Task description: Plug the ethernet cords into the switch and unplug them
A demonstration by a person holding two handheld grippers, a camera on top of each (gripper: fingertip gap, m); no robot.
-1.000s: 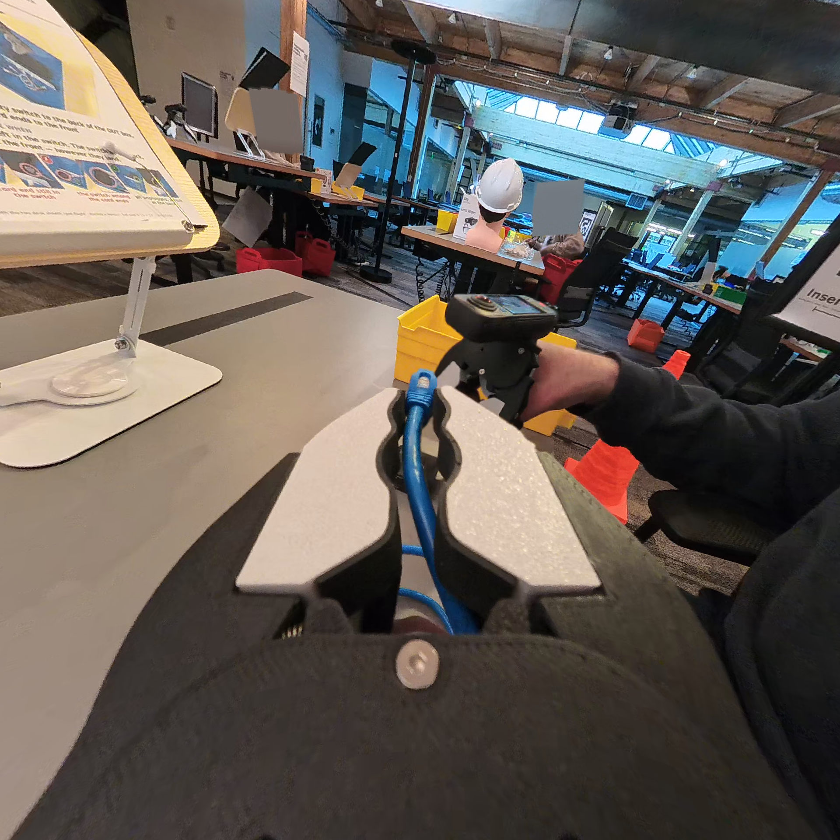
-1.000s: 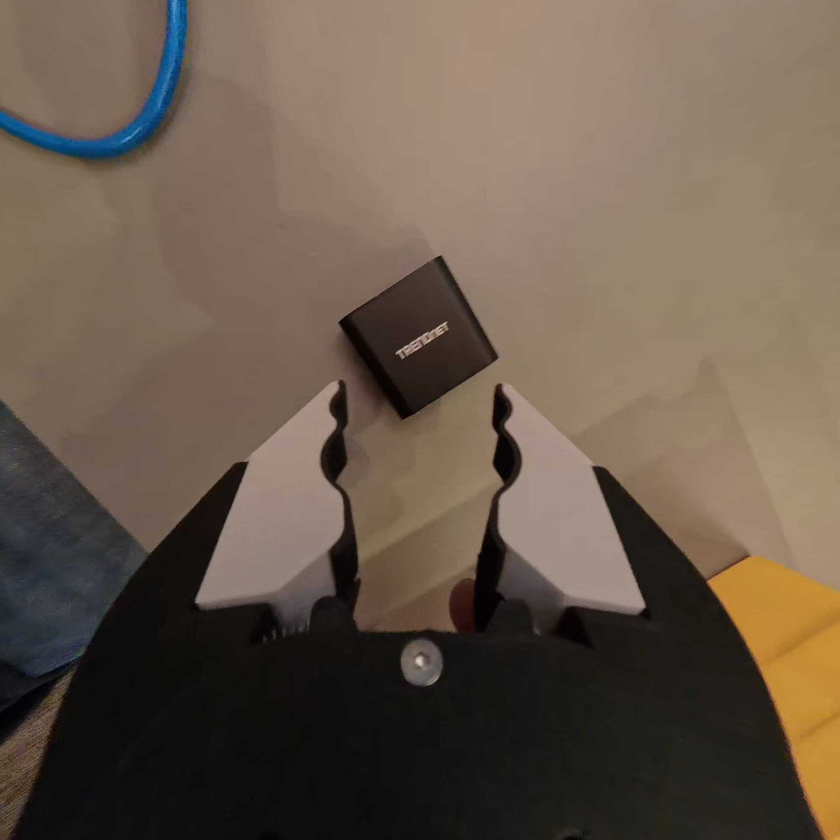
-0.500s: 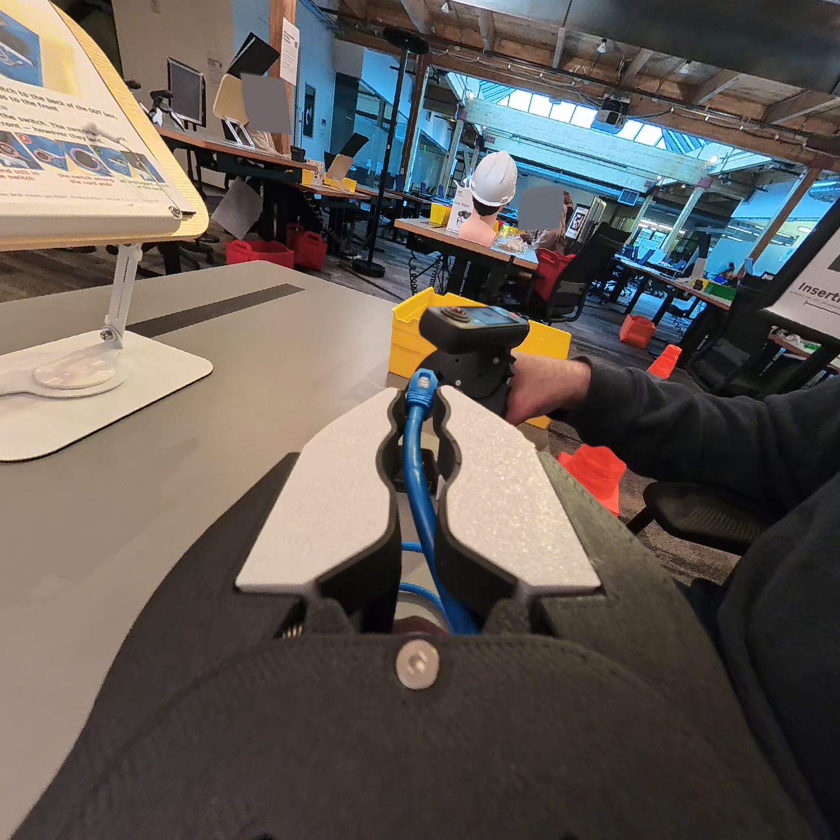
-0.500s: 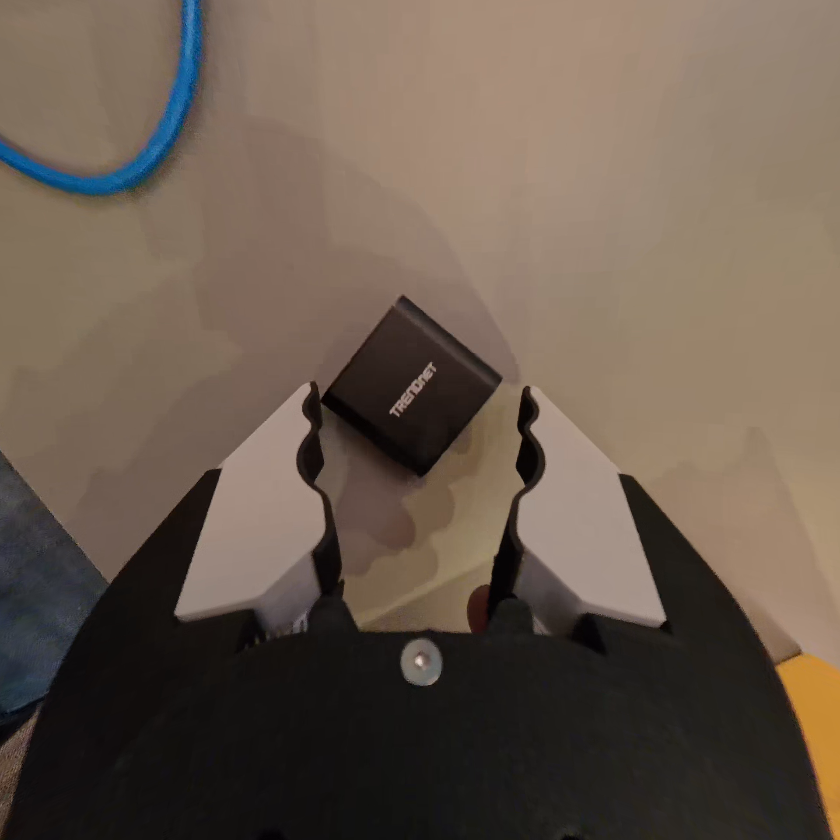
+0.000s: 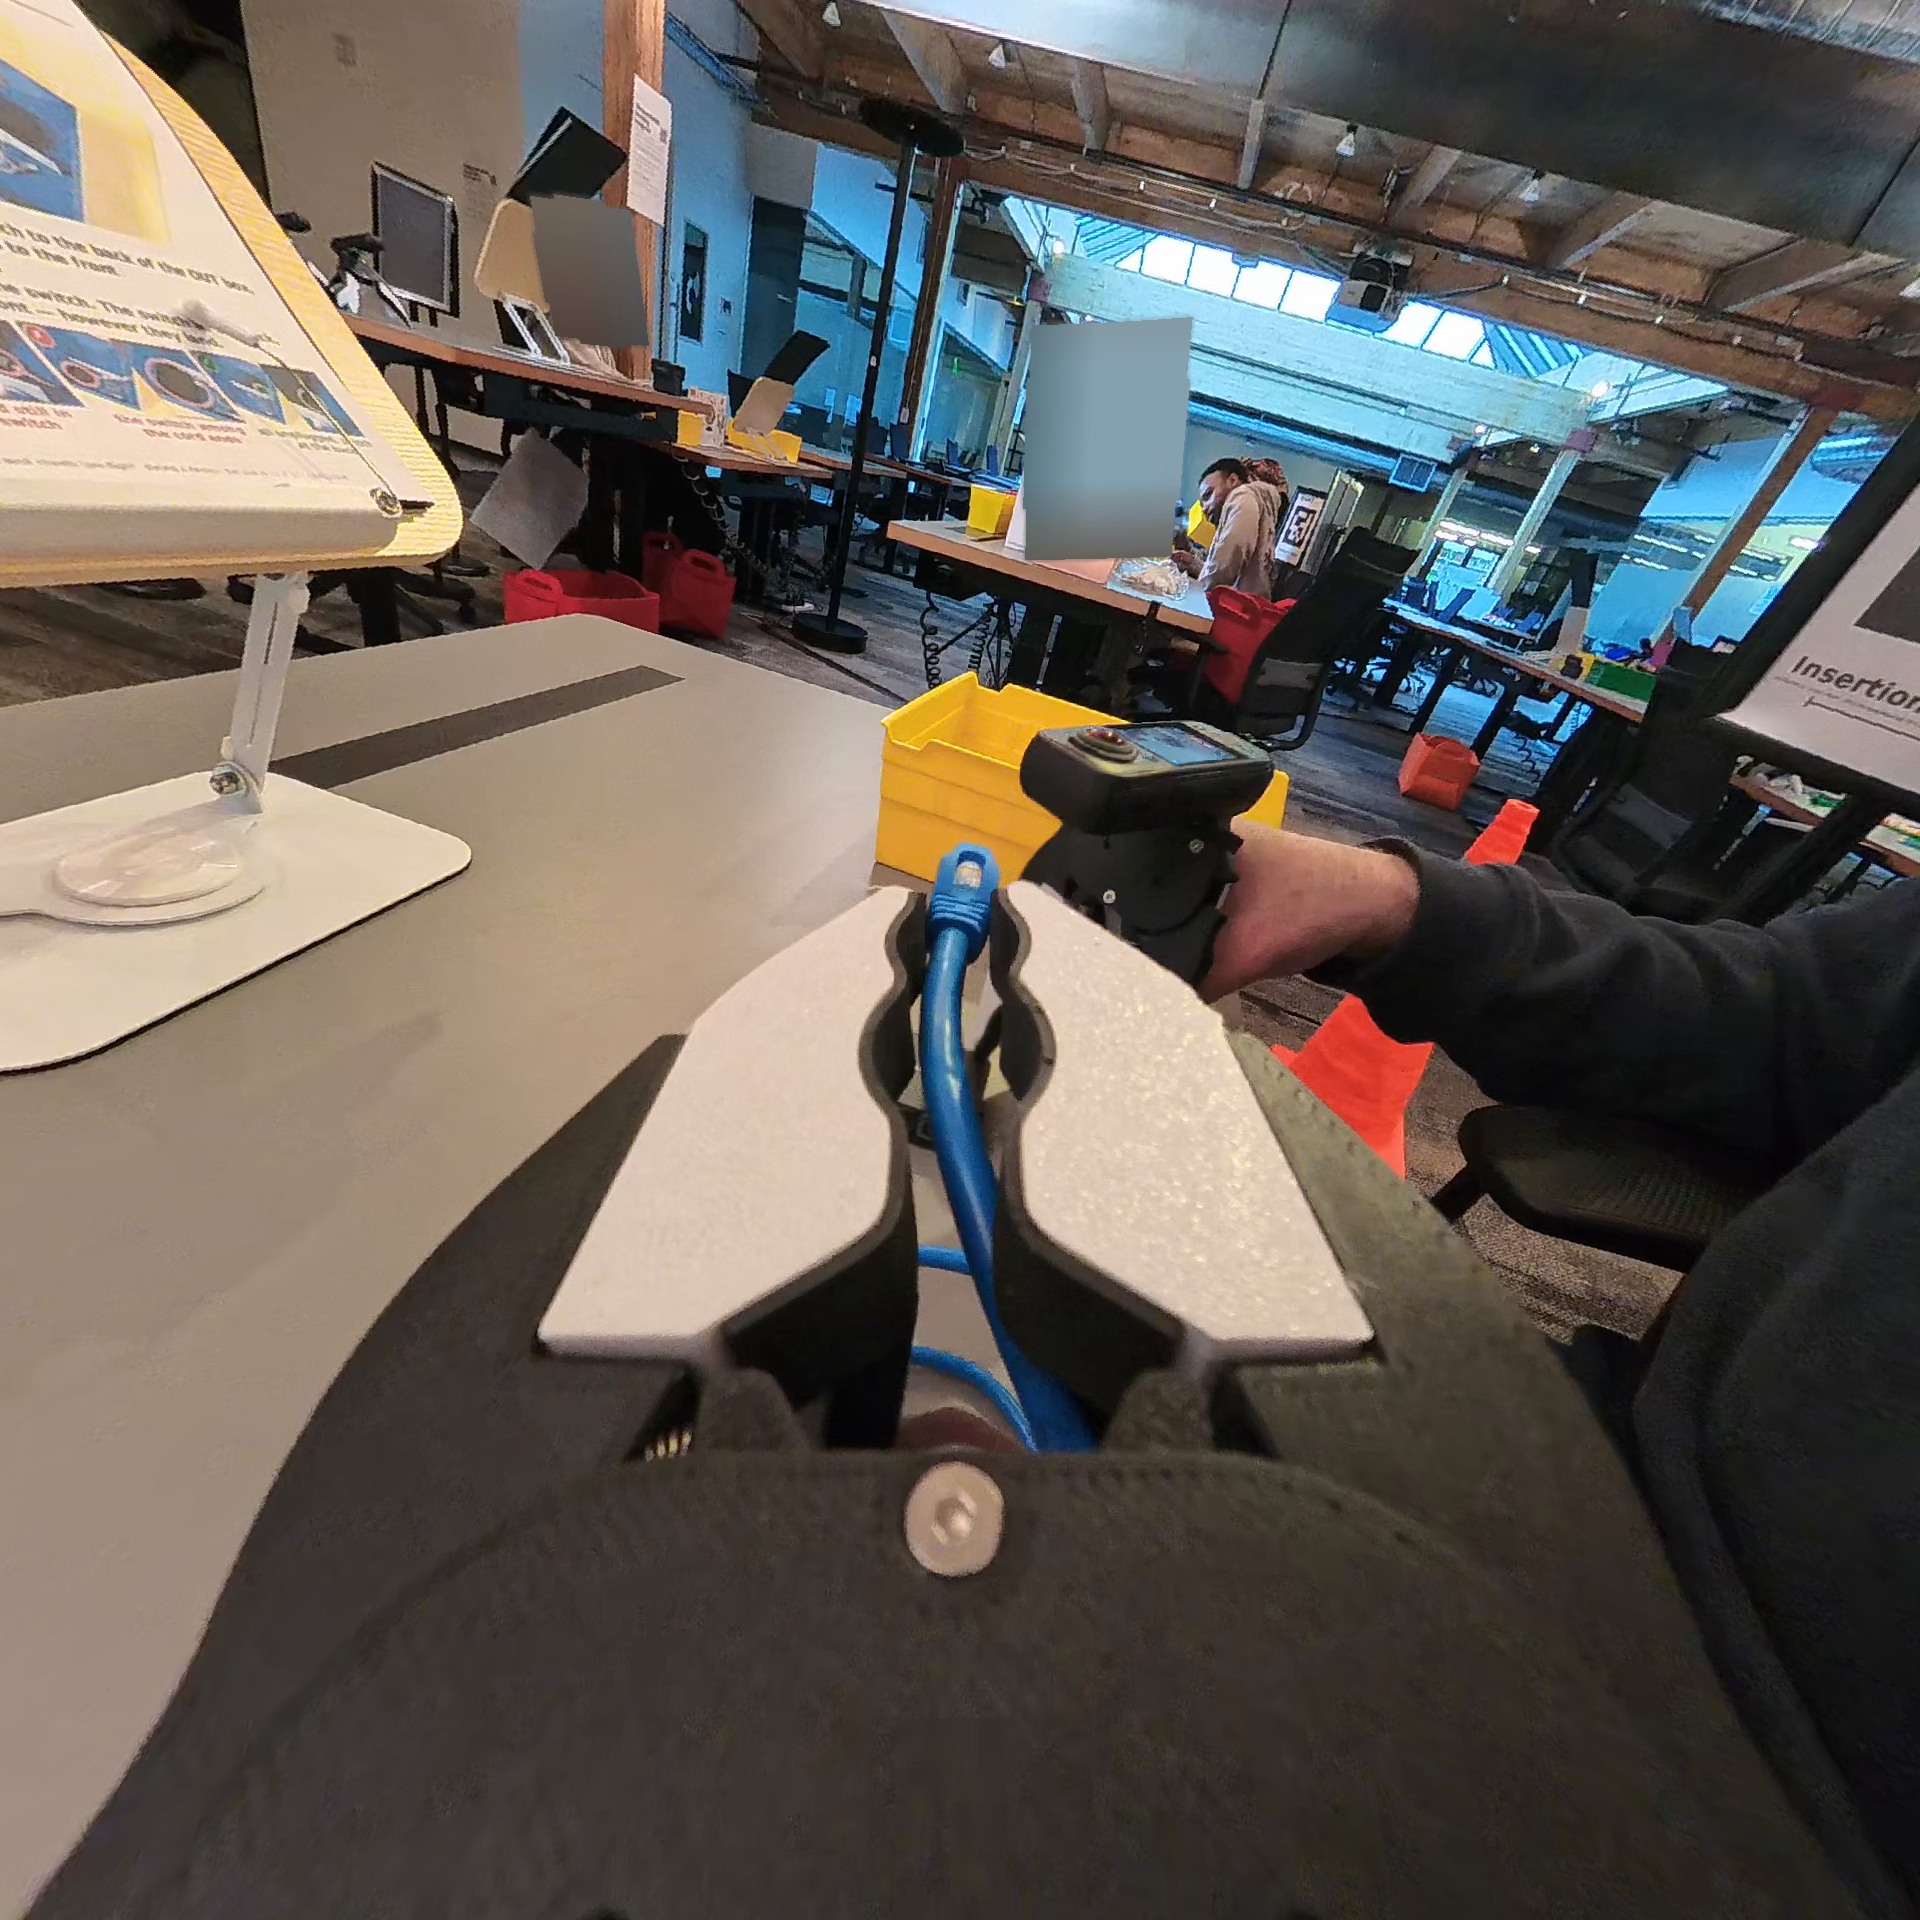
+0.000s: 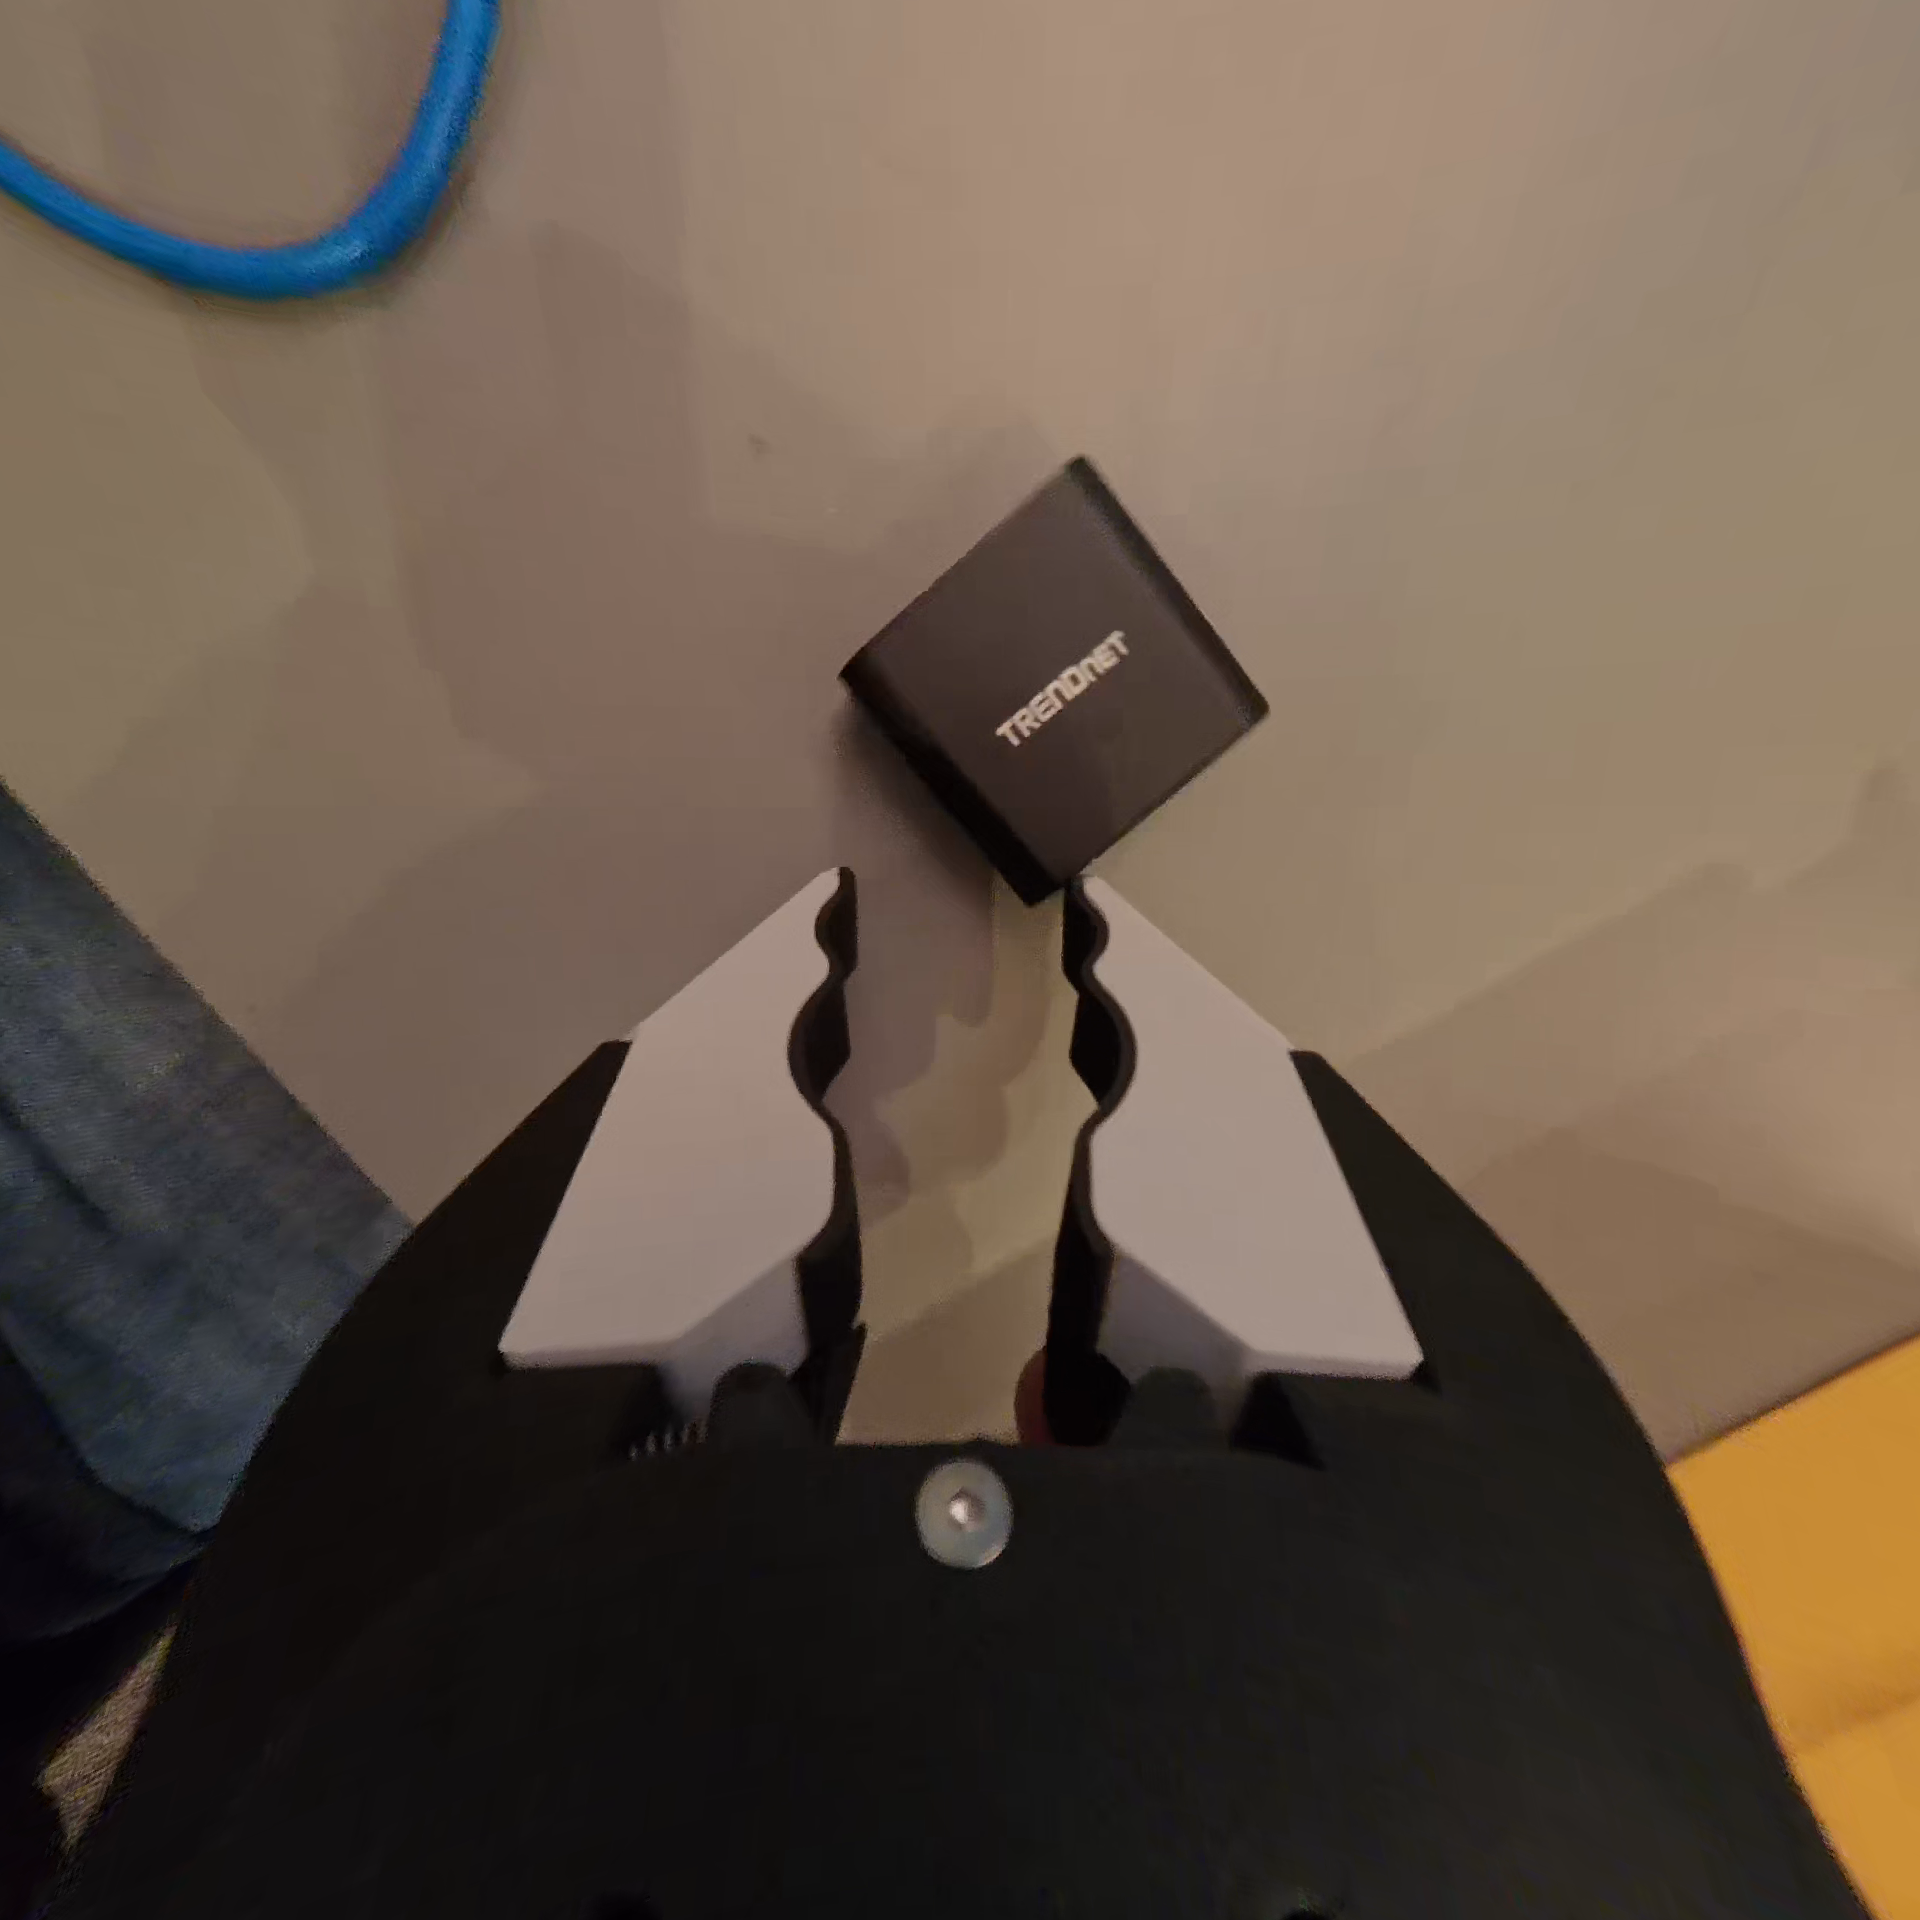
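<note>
The grey surface (image 6: 1351, 312) carried the black switch (image 6: 1055, 681), which lay flat and turned cornerwise, one corner toward the right hand-held gripper (image 6: 961, 894). That gripper hung above with its jaws parted narrowly and empty, probably to steady the switch. The left hand-held gripper (image 5: 951, 914) was clamped on the blue ethernet cord (image 5: 951, 1049), its length running along the fingers, plug (image 5: 961, 878) pointing forward for insertion.

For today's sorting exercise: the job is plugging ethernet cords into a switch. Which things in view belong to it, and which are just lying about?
Belongs to the job:
blue ethernet cord, clamped in the left gripper
black switch on the table
open right gripper

Lying about:
yellow bin
document stand
orange cone
</note>
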